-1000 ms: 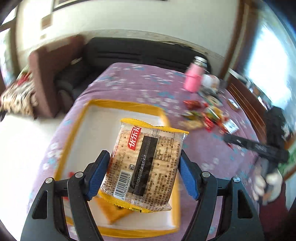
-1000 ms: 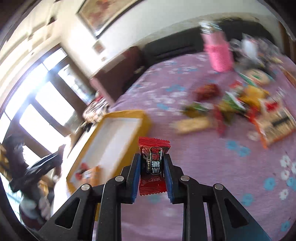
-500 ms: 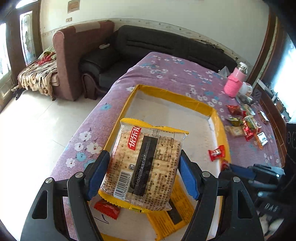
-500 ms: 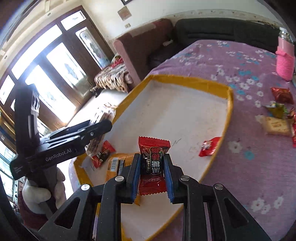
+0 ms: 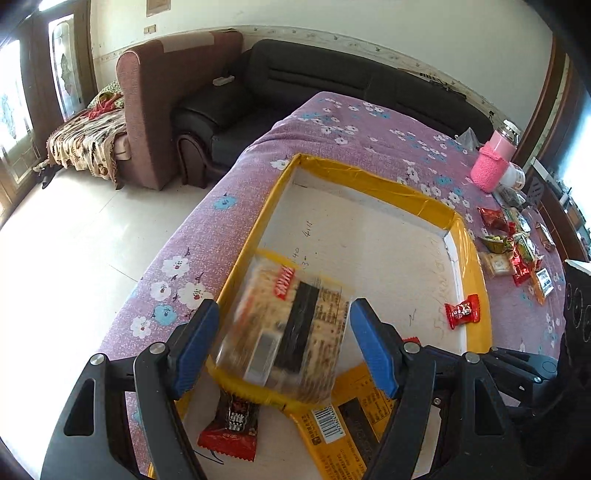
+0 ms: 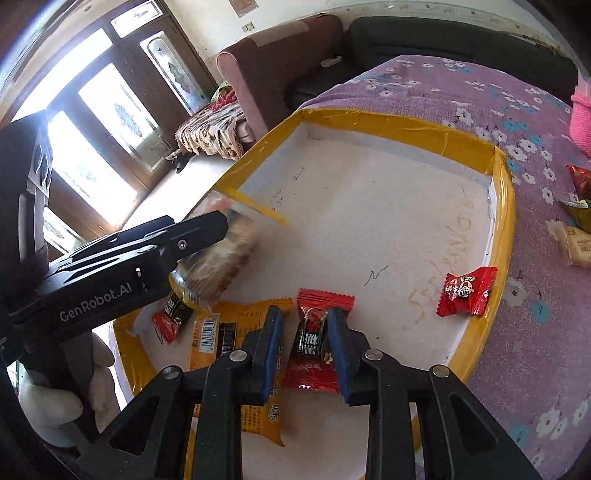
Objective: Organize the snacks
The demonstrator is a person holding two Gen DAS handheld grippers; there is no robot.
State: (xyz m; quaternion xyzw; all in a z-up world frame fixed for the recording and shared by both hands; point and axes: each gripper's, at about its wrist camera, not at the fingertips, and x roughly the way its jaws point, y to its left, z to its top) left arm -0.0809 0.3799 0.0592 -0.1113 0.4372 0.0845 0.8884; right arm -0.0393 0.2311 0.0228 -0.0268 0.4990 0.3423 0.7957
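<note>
On the floral purple cloth, a yellow-rimmed tray, sofa seemingly behind

We see a black sofa and maroon armchair against a pale wall, bright windows, apparently tiled floor.

One yellow-rimmed tray. Three small red candies over it. Two cracker packs: clear-wrapped, orange; one pink bottle; two grippers.
</note>
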